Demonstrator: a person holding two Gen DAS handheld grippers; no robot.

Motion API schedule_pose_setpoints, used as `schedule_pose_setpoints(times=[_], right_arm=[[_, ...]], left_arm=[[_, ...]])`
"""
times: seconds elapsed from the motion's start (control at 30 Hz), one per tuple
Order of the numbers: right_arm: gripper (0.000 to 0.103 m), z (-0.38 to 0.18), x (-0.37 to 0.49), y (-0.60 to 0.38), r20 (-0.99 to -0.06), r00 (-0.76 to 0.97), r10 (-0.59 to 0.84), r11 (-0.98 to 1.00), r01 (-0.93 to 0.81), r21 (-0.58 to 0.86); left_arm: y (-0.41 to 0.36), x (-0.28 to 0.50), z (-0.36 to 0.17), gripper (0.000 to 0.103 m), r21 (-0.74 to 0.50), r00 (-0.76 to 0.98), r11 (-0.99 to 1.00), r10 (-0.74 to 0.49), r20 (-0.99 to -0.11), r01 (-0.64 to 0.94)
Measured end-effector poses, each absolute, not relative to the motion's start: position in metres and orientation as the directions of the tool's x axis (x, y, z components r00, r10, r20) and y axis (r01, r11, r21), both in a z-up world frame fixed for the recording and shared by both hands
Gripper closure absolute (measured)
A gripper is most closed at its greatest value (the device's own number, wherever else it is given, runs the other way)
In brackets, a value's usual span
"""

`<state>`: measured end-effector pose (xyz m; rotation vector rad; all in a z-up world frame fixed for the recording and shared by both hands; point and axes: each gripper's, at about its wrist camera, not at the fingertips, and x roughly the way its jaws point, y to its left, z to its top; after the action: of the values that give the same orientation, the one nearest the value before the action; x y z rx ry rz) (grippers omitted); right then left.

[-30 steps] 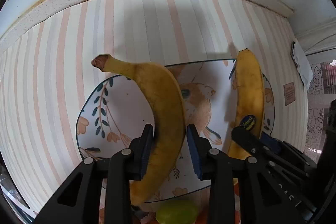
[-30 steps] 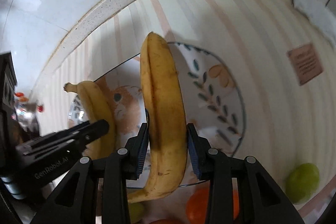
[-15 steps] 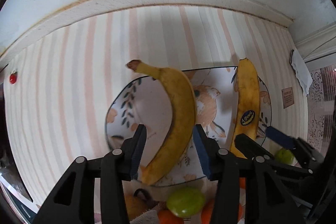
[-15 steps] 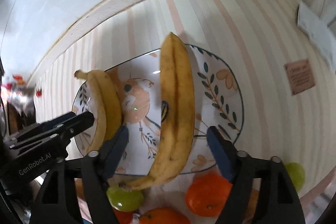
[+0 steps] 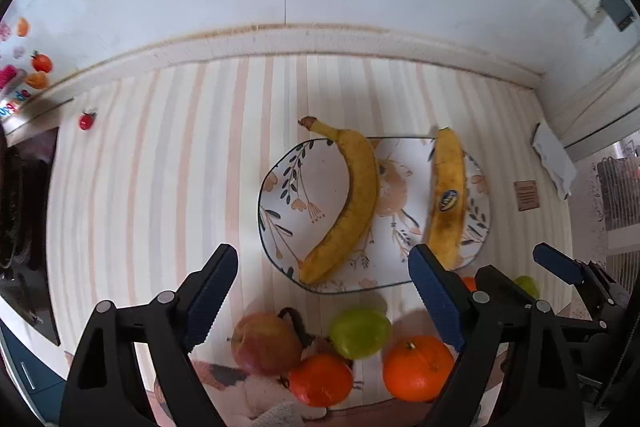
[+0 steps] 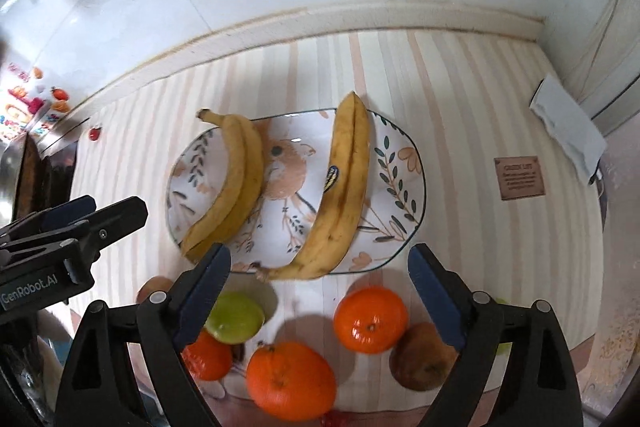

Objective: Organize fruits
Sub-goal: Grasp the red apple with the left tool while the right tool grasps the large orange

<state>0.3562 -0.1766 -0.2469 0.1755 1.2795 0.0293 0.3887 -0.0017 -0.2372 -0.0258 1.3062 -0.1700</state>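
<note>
both tools hang wide open and empty above the bench's near edge, the left tool and right tool over loose oranges, while two bananas lie lengthwise on the plate, pointing towards the wall.

Two bananas, three oranges, one plate.
</note>
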Motion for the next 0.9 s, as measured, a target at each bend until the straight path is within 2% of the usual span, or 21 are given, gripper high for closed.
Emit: schedule_pose_setpoints(times=[0.37, 0.67, 0.9], right_arm=[[0.010, -0.183, 0.310, -0.172, -0.912, 0.394, 0.119, 0.990, 0.019, 0.137], [0.010, -0.158, 0.285, -0.182, -0.897, 0.427, 0.115, 0.992, 0.001, 0.127], [0.008, -0.161, 0.275, -0.186, -0.907, 0.382, 0.178, 0.982, -0.011, 0.189]], left_arm=[[0.002, 0.333, -0.174, 0.016, -0.066, 0.380, 0.993, -0.100, -0.920, 0.102], [-0.002, 0.304, -0.160, 0.016, -0.061, 0.376, 0.994, -0.089, -0.922, 0.087], [0.004, 0.291, -0.161, 0.016, -0.067, 0.375, 0.997, -0.078, -0.924, 0.042]])
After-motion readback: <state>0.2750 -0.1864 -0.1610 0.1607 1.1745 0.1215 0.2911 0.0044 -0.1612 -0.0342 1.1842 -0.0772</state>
